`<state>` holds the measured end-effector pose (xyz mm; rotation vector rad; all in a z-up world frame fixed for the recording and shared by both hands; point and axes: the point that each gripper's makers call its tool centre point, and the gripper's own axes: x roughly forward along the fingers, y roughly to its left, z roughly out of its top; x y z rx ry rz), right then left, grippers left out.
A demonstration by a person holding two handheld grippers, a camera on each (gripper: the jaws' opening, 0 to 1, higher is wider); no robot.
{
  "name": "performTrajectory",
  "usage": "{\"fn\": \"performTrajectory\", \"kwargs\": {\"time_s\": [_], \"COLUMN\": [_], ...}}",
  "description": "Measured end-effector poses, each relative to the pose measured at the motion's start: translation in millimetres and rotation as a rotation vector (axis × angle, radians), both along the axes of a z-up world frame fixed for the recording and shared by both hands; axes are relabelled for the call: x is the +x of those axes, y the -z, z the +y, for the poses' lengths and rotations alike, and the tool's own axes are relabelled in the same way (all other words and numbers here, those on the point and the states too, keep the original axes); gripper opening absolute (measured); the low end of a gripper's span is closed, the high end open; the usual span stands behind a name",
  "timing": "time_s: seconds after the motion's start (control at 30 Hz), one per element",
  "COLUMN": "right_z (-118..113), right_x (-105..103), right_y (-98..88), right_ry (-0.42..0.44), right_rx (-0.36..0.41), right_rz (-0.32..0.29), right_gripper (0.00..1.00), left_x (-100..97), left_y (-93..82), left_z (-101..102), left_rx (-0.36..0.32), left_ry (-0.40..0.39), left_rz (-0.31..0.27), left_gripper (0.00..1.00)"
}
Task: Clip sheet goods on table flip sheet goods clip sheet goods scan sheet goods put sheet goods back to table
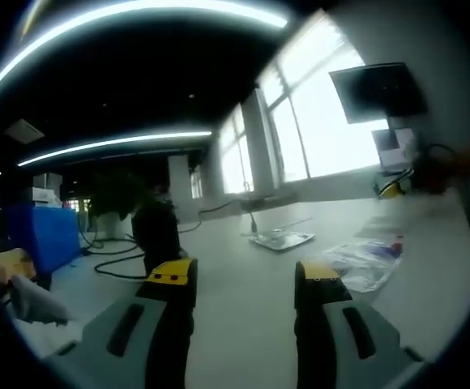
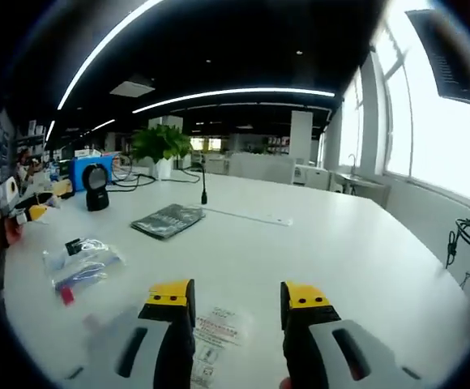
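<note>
While the right gripper (image 2: 237,304) hovers spread wide, empty, the clear sheet packet (image 2: 217,332) lies flat on the white bench (image 2: 340,251) just below, between its jaws. Left gripper (image 1: 245,279) wide too, holding nothing.

What we cannot make out on the white table

In the right gripper view the printed sheet (image 2: 215,334) lying between the jaws is partly covered by the left jaw, its lower end is cut off by the picture's edge, and its print is too small for us to read; the clear packet (image 2: 83,264) on the left holds small coloured items we cannot name, and the cover of the dark packet (image 2: 168,220) farther off is illegible. In the left gripper view the clear bag (image 1: 363,261) on the right is blurred, its contents unclear, and the black and yellow object (image 1: 413,177) at the far right is smeared beyond telling
</note>
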<state>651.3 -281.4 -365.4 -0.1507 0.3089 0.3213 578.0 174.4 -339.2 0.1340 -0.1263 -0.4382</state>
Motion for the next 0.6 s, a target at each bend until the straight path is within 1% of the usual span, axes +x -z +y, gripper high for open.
{"fn": "performTrajectory", "kwargs": {"time_s": [0.07, 0.17, 0.3, 0.33, 0.4, 0.47, 0.53, 0.6], "right_z": [-4, -6, 2, 4, 8, 10, 12, 11], "right_x": [3, 9, 13, 12, 12, 11, 10, 11], "right_y": [11.7, 22.0, 34.8, 35.3, 40.0, 43.1, 48.8, 50.8], "right_ry": [-0.018, -0.019, -0.049, -0.051, -0.066, -0.074, -0.082, -0.082], "right_rx": [-0.028, -0.05, -0.071, -0.073, -0.073, -0.088, -0.098, -0.112], "right_rz": [0.042, 0.068, 0.112, 0.111, 0.132, 0.143, 0.171, 0.18], "right_gripper": [0.35, 0.32, 0.33, 0.33, 0.34, 0.34, 0.34, 0.35], "left_x": [0.6, 2.2, 1.9, 1.8, 1.8, 1.7, 1.9, 1.7], "left_y": [0.4, 1.5, 2.5, 2.6, 2.5, 2.0, 1.7, 1.9], "left_z": [1, 2, 1, 1, 1, 2, 2, 2], "left_rx": [0.001, -0.002, 0.006, 0.007, 0.005, 0.005, 0.003, 0.002], "left_ry": [-0.004, -0.006, -0.007, -0.006, -0.005, -0.009, -0.012, -0.009], "left_rz": [0.0, 0.005, 0.006, 0.006, 0.005, 0.003, 0.002, 0.003], "left_gripper": [0.4, 0.4, 0.4, 0.4, 0.4, 0.4, 0.4, 0.4]}}
